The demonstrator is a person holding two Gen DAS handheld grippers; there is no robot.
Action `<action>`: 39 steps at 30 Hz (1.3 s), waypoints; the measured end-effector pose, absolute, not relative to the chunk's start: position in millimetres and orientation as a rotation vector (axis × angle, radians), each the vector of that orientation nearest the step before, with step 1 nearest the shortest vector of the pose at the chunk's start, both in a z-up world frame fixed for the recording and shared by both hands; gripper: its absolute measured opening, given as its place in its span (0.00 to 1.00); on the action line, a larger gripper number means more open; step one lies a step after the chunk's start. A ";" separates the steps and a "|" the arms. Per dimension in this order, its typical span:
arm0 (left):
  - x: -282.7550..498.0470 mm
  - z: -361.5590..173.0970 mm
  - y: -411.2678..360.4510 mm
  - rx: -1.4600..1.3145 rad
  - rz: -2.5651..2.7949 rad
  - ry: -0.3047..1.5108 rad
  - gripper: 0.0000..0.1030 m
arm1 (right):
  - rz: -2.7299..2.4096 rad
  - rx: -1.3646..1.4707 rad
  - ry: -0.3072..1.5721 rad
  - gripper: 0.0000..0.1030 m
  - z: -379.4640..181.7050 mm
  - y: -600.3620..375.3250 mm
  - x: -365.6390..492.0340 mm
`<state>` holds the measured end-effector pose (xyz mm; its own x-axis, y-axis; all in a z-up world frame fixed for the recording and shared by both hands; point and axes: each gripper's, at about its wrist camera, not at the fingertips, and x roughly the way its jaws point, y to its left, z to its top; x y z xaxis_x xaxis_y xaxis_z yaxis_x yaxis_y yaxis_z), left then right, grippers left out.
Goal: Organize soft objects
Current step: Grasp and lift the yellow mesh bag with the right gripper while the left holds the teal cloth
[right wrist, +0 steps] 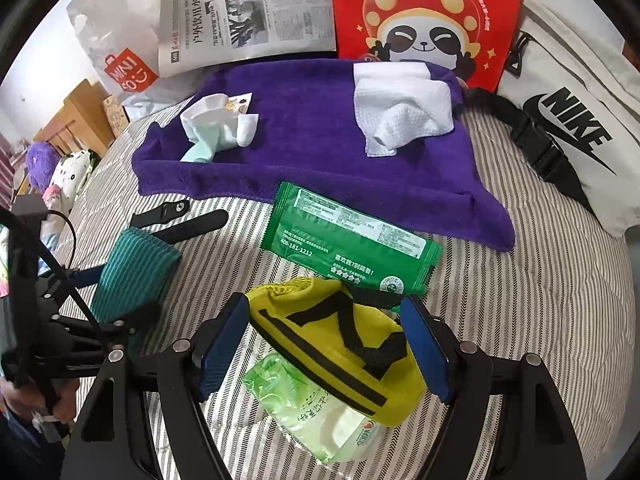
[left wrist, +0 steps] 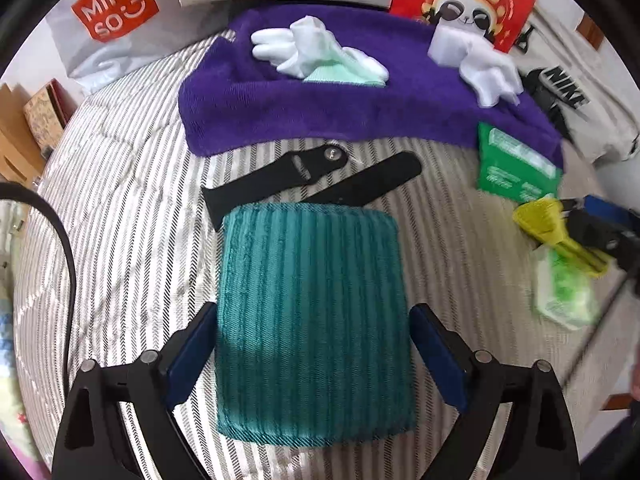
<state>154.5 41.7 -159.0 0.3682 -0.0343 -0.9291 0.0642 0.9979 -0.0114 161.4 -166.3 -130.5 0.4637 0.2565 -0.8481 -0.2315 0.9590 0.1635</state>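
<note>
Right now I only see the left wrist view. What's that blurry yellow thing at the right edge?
Observer: A yellow pouch with black straps, between the fingers of the right gripper; gripped or not, I cannot tell.
Operator: Is anything under it?
Observer: A pale green plastic packet, partly beneath it.
Operator: Can you read the dark green packet?
Observer: The dark green packet shows the number 400-181-1212.

Your right gripper straddling the yellow pouch, pale green wipes pack beneath it, dark green packet just beyond, purple towel far.
</note>
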 end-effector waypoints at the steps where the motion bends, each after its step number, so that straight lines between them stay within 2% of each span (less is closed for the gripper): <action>1: 155.3 -160.7 39.8 0.049 -0.055 1.190 0.96 | 0.298 0.025 1.044 0.75 -129.9 -166.6 161.1; 6: 159.1 -162.9 46.2 0.046 -0.061 1.158 1.00 | 0.276 0.037 1.029 0.75 -125.5 -177.0 159.5; 10: 154.0 -165.1 49.4 0.052 -0.062 1.119 1.00 | 0.243 0.036 1.017 0.75 -121.5 -188.5 158.8; 11: 152.0 -165.9 50.6 0.051 -0.062 1.117 0.99 | 0.232 0.036 1.015 0.75 -120.7 -192.5 158.4; 13: 147.0 -164.7 52.4 0.045 -0.057 1.103 0.85 | 0.215 0.046 1.014 0.75 -120.3 -198.8 157.9; 23: 137.3 -158.8 77.6 0.006 -0.030 1.112 0.84 | 0.299 0.047 1.031 0.75 -129.6 -189.9 141.0; 26: 136.0 -160.5 75.1 0.017 -0.026 1.104 0.85 | 0.293 -0.011 1.023 0.83 -134.1 -176.5 136.7; 32: 135.3 -160.5 73.7 0.019 -0.022 1.094 0.86 | 0.247 -0.181 0.999 0.82 -146.4 -150.6 143.0; 34: 133.8 -160.8 74.4 0.021 -0.024 1.090 0.86 | 0.247 -0.232 0.996 0.79 -154.6 -143.2 146.8; 35: 134.3 -160.9 74.1 0.020 -0.025 1.088 0.86 | 0.237 -0.272 0.997 0.72 -159.0 -139.7 147.9; 36: 134.9 -161.2 73.2 0.019 -0.025 1.086 0.86 | 0.232 -0.299 0.997 0.60 -161.2 -138.7 148.7; 39: 131.3 -160.9 73.8 0.019 -0.028 1.081 0.86 | 0.272 -0.222 1.007 0.42 -153.8 -150.2 149.4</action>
